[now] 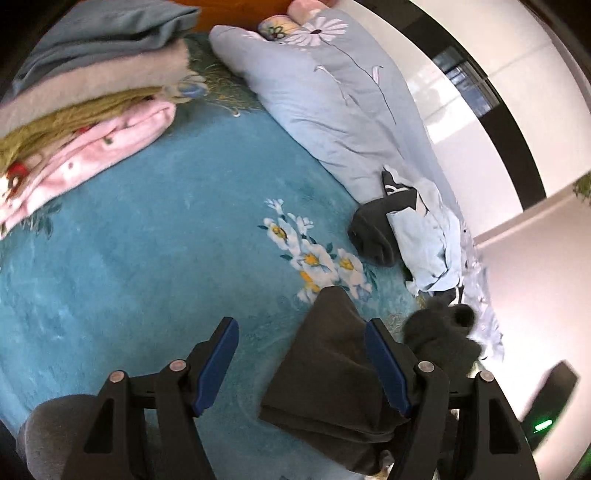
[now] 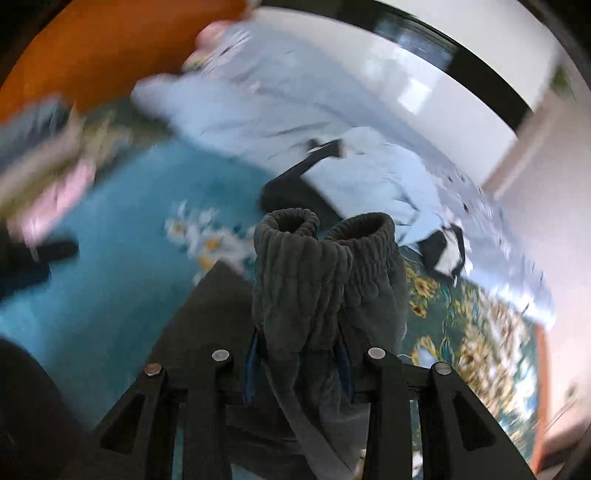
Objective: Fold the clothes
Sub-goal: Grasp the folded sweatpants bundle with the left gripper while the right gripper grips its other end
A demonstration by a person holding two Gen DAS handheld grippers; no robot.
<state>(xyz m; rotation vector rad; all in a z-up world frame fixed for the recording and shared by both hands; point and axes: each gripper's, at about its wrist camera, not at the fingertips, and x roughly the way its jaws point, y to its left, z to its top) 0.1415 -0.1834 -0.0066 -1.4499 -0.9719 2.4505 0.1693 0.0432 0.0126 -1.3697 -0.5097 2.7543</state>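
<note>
left gripper: wide apart, holds nothing, above the teal bed cover | right gripper: closed on dark grey trousers at the ribbed cuffs | folded stack: far left of the bed | unfolded pile: beside the pale blue quilt

Under and ahead of the left gripper spreads a teal floral bedspread, with a pale blue flowered quilt bunched far ahead to its right, an orange headboard beyond, and a white wall at far right.
</note>
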